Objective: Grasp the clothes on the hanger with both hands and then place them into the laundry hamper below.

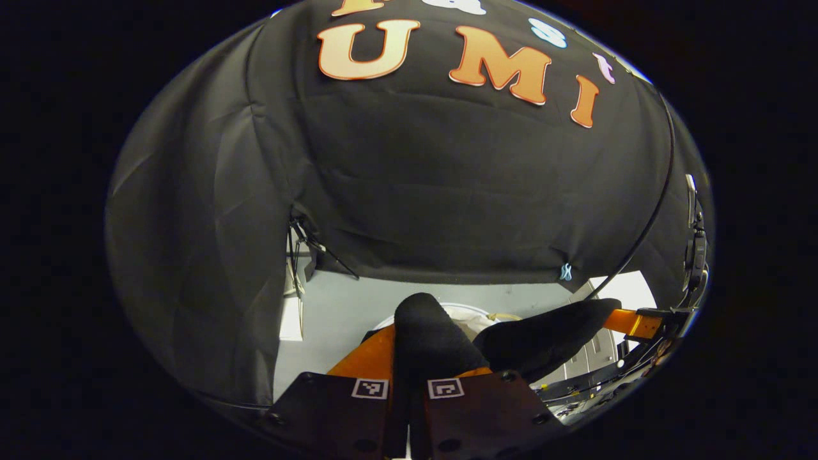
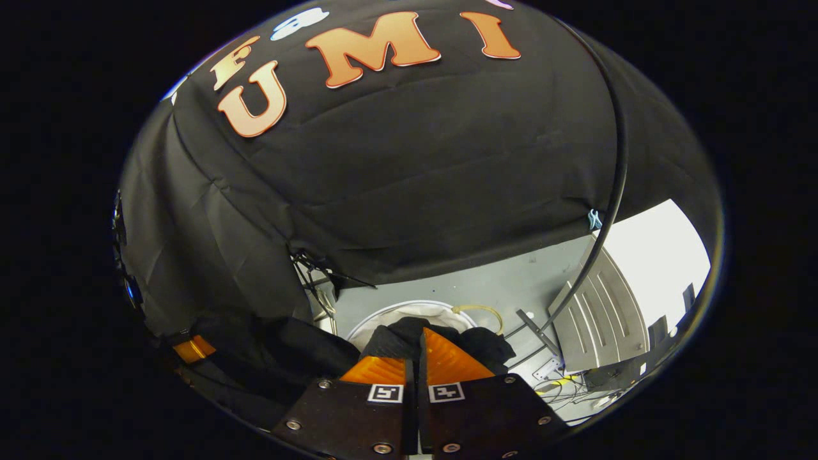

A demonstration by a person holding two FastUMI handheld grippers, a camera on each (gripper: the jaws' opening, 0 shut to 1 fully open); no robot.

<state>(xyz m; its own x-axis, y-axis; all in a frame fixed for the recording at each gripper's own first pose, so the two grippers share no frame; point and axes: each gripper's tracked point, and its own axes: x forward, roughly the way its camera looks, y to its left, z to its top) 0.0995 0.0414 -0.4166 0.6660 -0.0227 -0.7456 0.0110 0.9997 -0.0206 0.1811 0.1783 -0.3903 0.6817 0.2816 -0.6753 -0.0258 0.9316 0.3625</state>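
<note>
Between the left gripper (image 1: pixel 409 383) jaws, clamped on it: black clothes (image 1: pixel 428 338), fold rising upright, rest stretching right toward right gripper (image 1: pixel 639 322). Right gripper view: jaws together, pinching cloth edge; garment bunch hangs just above white laundry hamper (image 2: pixel 383 316) on grey floor (image 2: pixel 511 281).

Garment (image 1: pixel 428 338) pinched between left gripper (image 1: pixel 409 377) fingers, trailing right toward right gripper (image 1: pixel 639 322). Hamper (image 2: pixel 383 316) on floor (image 2: pixel 498 281) ahead below; cloth seemingly draped into it. Wall (image 2: pixel 415 160) behind.
</note>
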